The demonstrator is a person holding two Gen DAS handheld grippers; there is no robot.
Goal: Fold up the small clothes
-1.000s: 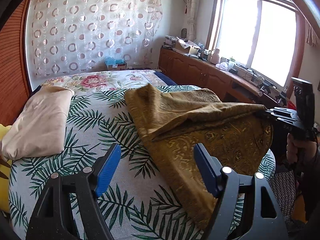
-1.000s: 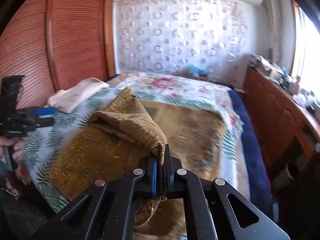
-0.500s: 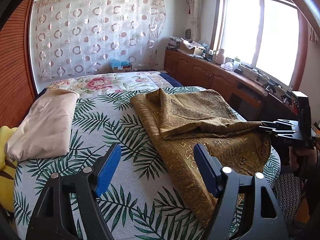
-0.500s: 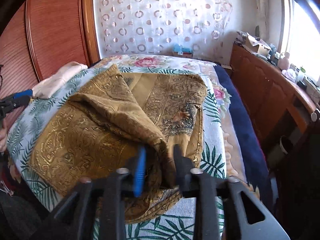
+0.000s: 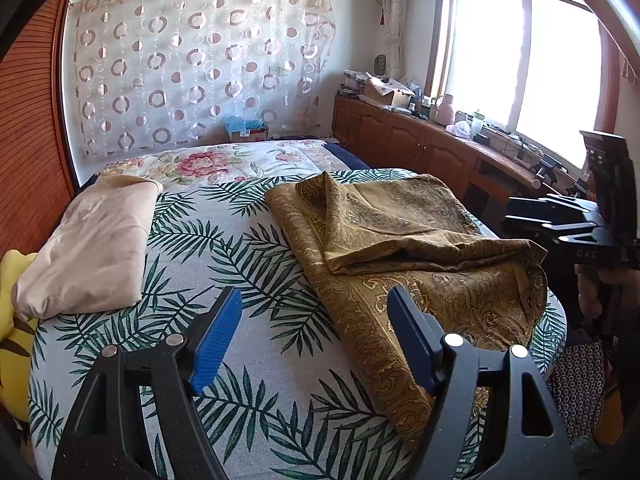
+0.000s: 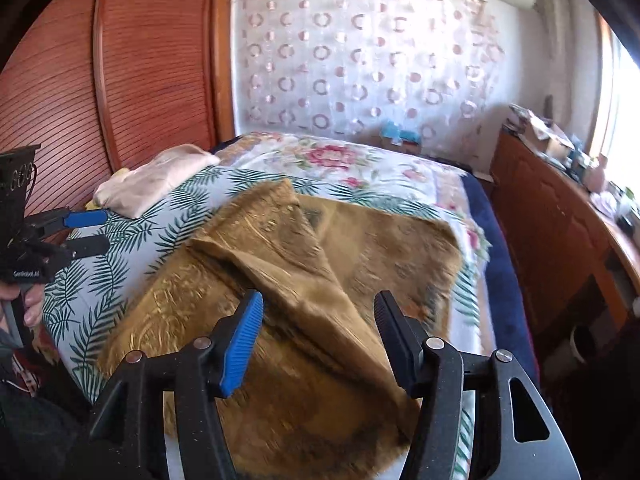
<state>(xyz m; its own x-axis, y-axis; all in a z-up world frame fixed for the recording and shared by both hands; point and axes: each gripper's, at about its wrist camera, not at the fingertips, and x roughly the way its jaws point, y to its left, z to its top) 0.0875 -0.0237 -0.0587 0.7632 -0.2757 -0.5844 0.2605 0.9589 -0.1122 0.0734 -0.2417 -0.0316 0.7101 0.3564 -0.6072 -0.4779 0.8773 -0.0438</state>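
Observation:
A gold patterned cloth (image 5: pixel 400 248) lies on the palm-leaf bedsheet (image 5: pixel 224 248), with one corner folded back over its middle. My left gripper (image 5: pixel 314 320) hovers open above the sheet at the cloth's left edge, holding nothing. In the right wrist view the cloth (image 6: pixel 320 264) spreads out below my right gripper (image 6: pixel 320 320), whose jaws are opening. The folded ridge runs between the jaws, but the pads do not press on it. Each gripper also shows side-on in the other's view: the right gripper (image 5: pixel 510 216) beyond the cloth's far edge, the left gripper (image 6: pixel 94 232) at the bed's left side.
A folded beige garment (image 5: pixel 92 240) lies at the left of the bed, by a yellow cushion (image 5: pixel 12 320). A wooden cabinet (image 5: pixel 420 148) with clutter runs under the window on the right. Wooden wardrobe doors (image 6: pixel 120 80) stand to the left. A hand (image 5: pixel 592 292) grips the right handle.
My right gripper was shut on the cloth's folded corner; its jaws have spread and let go. The raised fold has dropped flatter onto the bed. The left gripper has stayed put.

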